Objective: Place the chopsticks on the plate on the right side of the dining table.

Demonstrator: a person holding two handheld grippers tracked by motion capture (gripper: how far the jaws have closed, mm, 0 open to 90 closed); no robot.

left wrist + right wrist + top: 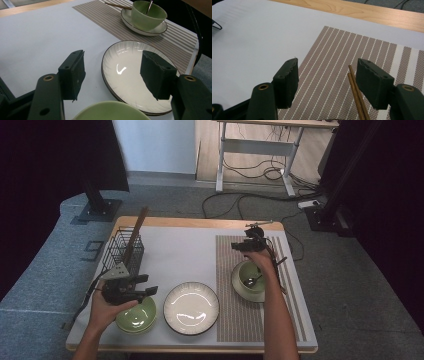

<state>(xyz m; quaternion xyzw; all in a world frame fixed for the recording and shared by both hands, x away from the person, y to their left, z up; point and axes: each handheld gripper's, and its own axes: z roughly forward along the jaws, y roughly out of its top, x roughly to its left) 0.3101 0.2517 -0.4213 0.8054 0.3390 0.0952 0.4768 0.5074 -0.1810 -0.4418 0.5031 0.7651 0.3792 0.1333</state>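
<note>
Your right tongs (327, 82) open, chopsticks (355, 92) lying between, low right of frame. Thin, stiff, slippery: pinch near middle. Left tongs (112, 75) open, empty.

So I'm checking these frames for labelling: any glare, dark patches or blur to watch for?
High view: both upper corners are near black and the table is dim. Left gripper view: a bright glare streak on the white plate, and the near green bowl is soft. Right gripper view: evenly lit, with the chopsticks sharp.

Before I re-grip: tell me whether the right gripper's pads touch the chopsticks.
Apart. In the right gripper view the chopsticks lie between the right gripper's open jaws, with placemat showing either side.
</note>
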